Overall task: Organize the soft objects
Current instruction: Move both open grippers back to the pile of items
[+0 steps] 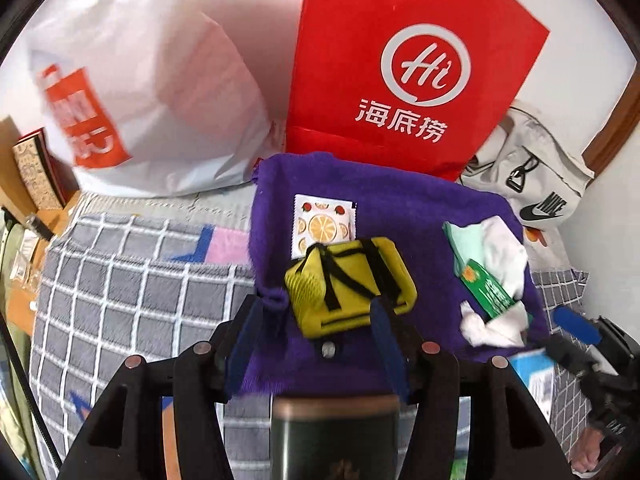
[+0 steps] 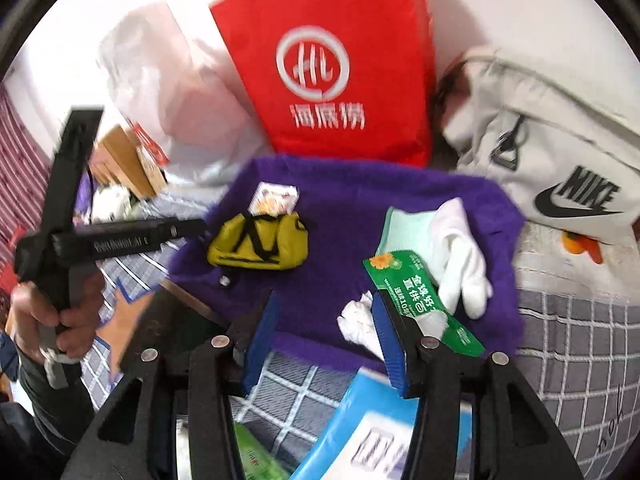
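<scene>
Blue-padded fingers [image 1: 384, 344] of the left gripper [image 1: 316, 344] fill the lower middle of the left wrist view, held apart with nothing pressed between them; only purple towel [image 1: 360, 200] is seen in the gap. Just above them, at frame centre, the yellow pouch [image 1: 352, 280] lies on the towel, its long axis running from lower left to upper right, black straps across its top. A fruit-print packet [image 1: 320, 224] is tucked just beyond its upper edge. At the right of the towel a green packet [image 1: 484, 288] lies slanted, long axis from upper left to lower right, with a white glove [image 1: 504, 252] over it and crumpled white tissue [image 1: 488, 328] at its lower end.

In the right wrist view the right gripper [image 2: 324, 336] is seen at lower centre, fingers [image 2: 260, 336] apart and empty. The towel is spread on a grey checked bed cover [image 2: 576, 344]. A red bag [image 2: 332, 60] stands upright behind the towel at upper centre, a white Nike bag [image 2: 560, 160] at upper right. A person's hand [image 2: 48, 320] is seen at the left edge on the other gripper's handle.
</scene>
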Action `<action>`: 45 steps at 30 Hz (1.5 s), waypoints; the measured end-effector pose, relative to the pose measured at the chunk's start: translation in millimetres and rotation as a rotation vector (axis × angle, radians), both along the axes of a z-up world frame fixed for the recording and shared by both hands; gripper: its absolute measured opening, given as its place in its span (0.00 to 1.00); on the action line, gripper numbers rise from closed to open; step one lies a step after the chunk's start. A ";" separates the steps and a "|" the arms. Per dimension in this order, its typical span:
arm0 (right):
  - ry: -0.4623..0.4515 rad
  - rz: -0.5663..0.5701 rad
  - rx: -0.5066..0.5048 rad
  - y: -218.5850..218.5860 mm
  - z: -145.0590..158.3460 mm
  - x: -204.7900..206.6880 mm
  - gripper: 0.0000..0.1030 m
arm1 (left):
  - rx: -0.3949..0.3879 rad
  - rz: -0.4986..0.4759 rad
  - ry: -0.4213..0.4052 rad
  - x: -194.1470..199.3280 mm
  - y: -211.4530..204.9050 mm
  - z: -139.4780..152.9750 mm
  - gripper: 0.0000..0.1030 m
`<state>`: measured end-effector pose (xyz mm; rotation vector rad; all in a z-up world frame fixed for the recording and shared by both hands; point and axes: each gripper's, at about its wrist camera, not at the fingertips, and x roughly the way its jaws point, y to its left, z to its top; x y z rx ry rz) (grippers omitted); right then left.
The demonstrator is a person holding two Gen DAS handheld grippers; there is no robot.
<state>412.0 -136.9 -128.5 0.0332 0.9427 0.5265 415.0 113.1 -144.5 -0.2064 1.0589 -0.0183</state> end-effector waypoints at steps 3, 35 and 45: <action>-0.010 -0.013 0.034 -11.6 12.7 -23.9 0.48 | -0.001 0.008 -0.022 -21.7 1.9 9.9 0.52; 0.107 0.082 -0.128 -19.1 -89.2 -180.7 0.41 | -0.082 0.012 -0.008 -210.2 -13.6 -30.5 0.52; 0.075 0.108 -0.196 -1.6 -91.2 -187.1 0.19 | -0.092 0.004 -0.013 -210.9 -10.8 -29.8 0.52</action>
